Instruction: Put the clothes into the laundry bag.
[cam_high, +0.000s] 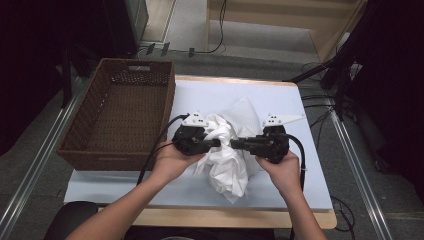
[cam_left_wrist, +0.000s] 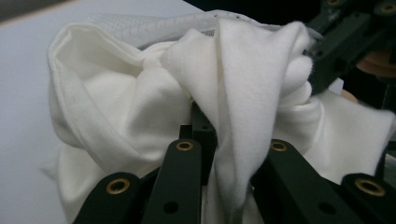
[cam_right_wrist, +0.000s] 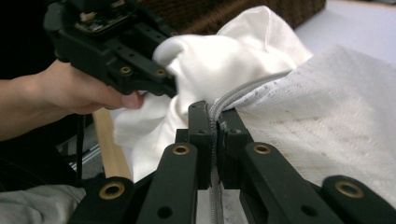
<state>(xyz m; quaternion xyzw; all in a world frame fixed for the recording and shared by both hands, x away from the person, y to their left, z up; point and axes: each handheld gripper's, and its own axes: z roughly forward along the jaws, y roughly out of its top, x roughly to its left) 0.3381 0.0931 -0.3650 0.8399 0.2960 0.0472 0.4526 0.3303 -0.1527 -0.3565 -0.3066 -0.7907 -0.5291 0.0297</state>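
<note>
White cloth (cam_high: 227, 155) lies bunched up on the pale blue mat (cam_high: 310, 165), right between the two tongs. Going from left to right, first comes the brown basket (cam_high: 75, 150), which sits on the far side of the left tongs and has nothing in it that I can see. Next is the left gripper (cam_high: 216, 142), with its jaws pinched tight on a soft fold of the cloth. Then comes the crumpled heap itself, hanging partly off the mat's surface between both tongs. Last is the right gripper (cam_high: 235, 144), squeezed shut on a thin edge of the cloth, maybe a hem, though it is hard to be sure. Both tongs point at each other and nearly meet over the heap. So the grabbing part looks done. The cloth is not yet folded flat, and it is not yet in the basket, so most of the job is probably left.
</note>
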